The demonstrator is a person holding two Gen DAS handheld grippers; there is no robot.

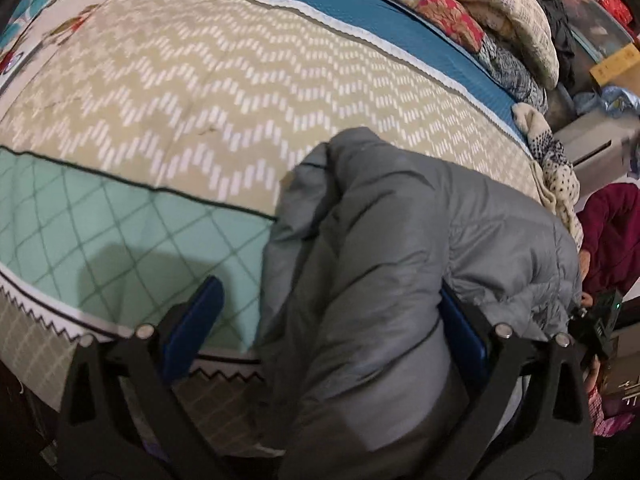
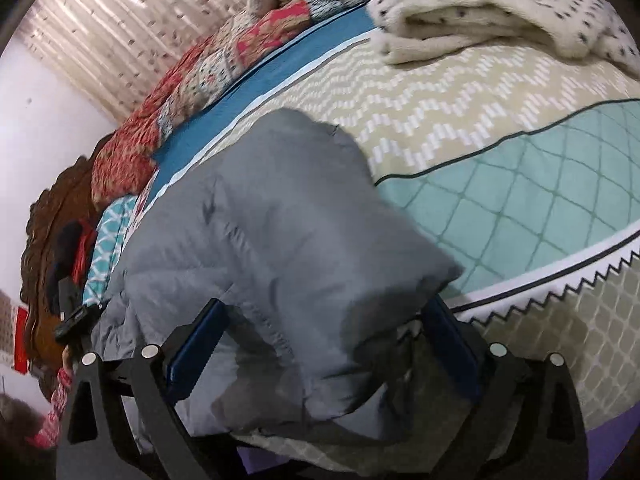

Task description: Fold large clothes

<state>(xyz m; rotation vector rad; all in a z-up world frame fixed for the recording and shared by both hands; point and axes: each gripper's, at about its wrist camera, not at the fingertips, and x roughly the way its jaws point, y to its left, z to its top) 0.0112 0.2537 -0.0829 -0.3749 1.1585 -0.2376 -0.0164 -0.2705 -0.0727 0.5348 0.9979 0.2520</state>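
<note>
A grey quilted puffer jacket (image 1: 400, 248) lies bunched at the near edge of the bed. My left gripper (image 1: 332, 320) is wide open; the jacket fills the right part of the gap and lies against the right blue pad (image 1: 460, 332), while the left pad (image 1: 192, 320) stands free over the mint cover. In the right wrist view the same jacket (image 2: 272, 208) lies between the wide-open fingers of my right gripper (image 2: 324, 344) and hangs over the bed edge. Neither gripper is closed on the cloth.
The bed has a beige zigzag bedspread (image 1: 224, 80) with a mint diamond panel (image 1: 132, 232) and a blue band (image 1: 360, 4). Folded quilts and blankets (image 1: 480, 12) are piled at the far side. A cream dotted fleece (image 2: 500, 12) lies on the bed. A wooden headboard (image 2: 60, 216) stands at the left.
</note>
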